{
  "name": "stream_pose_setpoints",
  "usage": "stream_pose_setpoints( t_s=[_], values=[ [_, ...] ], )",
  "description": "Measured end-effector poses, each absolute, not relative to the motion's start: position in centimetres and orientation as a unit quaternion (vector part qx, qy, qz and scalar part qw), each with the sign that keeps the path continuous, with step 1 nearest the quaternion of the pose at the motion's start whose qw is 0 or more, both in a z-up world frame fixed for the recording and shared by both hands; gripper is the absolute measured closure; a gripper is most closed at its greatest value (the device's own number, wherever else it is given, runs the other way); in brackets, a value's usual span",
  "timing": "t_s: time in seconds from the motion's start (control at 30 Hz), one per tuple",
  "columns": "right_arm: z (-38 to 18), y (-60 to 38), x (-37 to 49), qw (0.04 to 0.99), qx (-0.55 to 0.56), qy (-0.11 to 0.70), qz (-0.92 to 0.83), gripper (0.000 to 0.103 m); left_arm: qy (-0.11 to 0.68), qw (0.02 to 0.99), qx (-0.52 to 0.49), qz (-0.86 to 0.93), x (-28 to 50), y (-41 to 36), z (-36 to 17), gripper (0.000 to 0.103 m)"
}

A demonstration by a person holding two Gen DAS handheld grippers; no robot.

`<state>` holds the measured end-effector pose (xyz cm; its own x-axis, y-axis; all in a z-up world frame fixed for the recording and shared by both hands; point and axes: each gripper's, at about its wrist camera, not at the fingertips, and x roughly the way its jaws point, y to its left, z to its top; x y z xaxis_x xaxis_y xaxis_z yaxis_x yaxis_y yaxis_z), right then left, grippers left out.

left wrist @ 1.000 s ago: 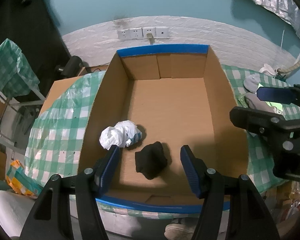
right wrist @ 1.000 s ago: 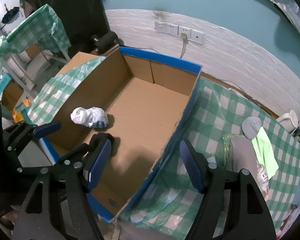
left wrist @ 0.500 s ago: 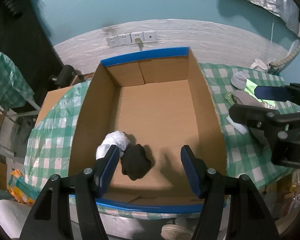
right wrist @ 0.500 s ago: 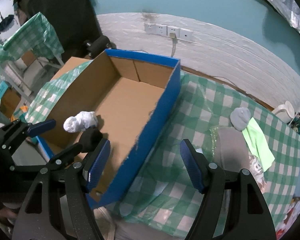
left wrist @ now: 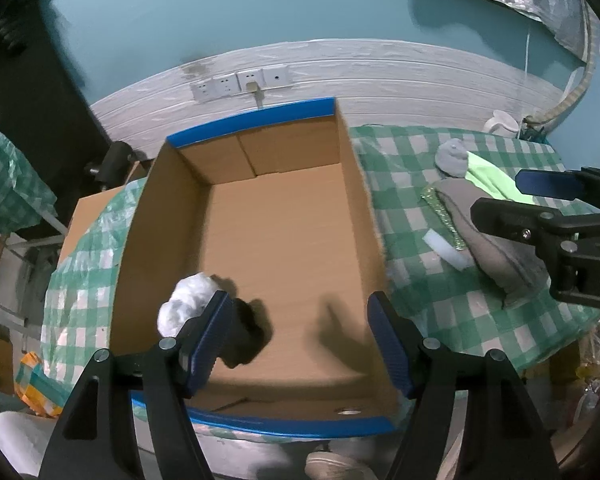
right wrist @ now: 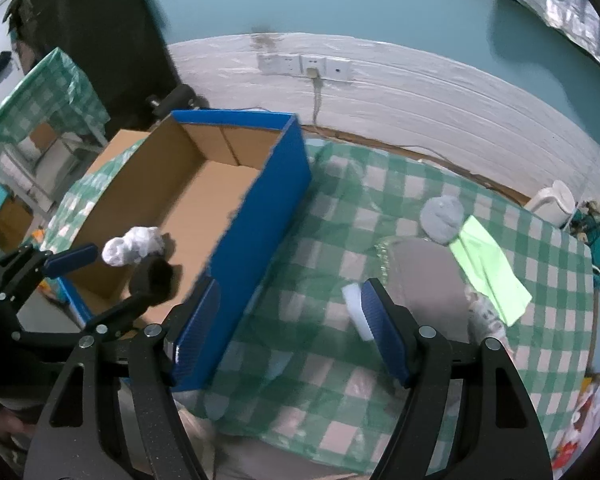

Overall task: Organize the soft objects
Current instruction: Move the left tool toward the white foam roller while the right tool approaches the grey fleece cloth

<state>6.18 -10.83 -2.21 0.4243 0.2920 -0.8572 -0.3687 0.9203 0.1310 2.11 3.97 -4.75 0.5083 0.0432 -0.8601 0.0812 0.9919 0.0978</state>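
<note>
A cardboard box point(left wrist: 256, 118) with blue outer walls point(right wrist: 260, 208) stands on a green checked tablecloth. On its floor near the front left lie a white bundle point(left wrist: 188, 300) and a black bundle point(left wrist: 248, 332). My left gripper point(left wrist: 300, 320) hovers over the box's front; its jaws are opening, with nothing pressed between them, and the black bundle lies below by the left finger. My right gripper point(right wrist: 288, 304) stands open over the tablecloth just right of the box. Ahead of it are a white foam block point(right wrist: 352, 300), a grey cloth point(right wrist: 424, 280), a grey ball point(right wrist: 442, 218) and a green cloth point(right wrist: 488, 268).
Wall sockets point(right wrist: 304, 65) with a plugged cable sit behind the box. A white jug point(right wrist: 552, 200) stands at the table's back right corner. A second checked table point(right wrist: 48, 92) is at far left. A shoe point(left wrist: 340, 464) shows below the table's front edge.
Both grippers have moved right. The right one went from over the box's right wall to over the tablecloth. The left jaws have widened, and the black bundle now lies beside the left finger.
</note>
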Motion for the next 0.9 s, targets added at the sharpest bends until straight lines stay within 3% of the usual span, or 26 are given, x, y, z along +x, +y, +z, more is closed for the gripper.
stream_pose_setpoints(
  t_s=[0.73, 0.9],
  values=[
    [-4.3, -21.0, 5.8, 0.850, 0.009, 0.510, 0.131, 0.028, 0.512, 0.853, 0.092, -0.045, 2.6, -3.0, -5.6, 0.031],
    [-5.3, -22.3, 5.8, 0.849, 0.009, 0.516, 0.115, 0.021, 0.522, 0.846, 0.095, -0.049, 2.9, -4.1, -6.4, 0.031]
  ],
)
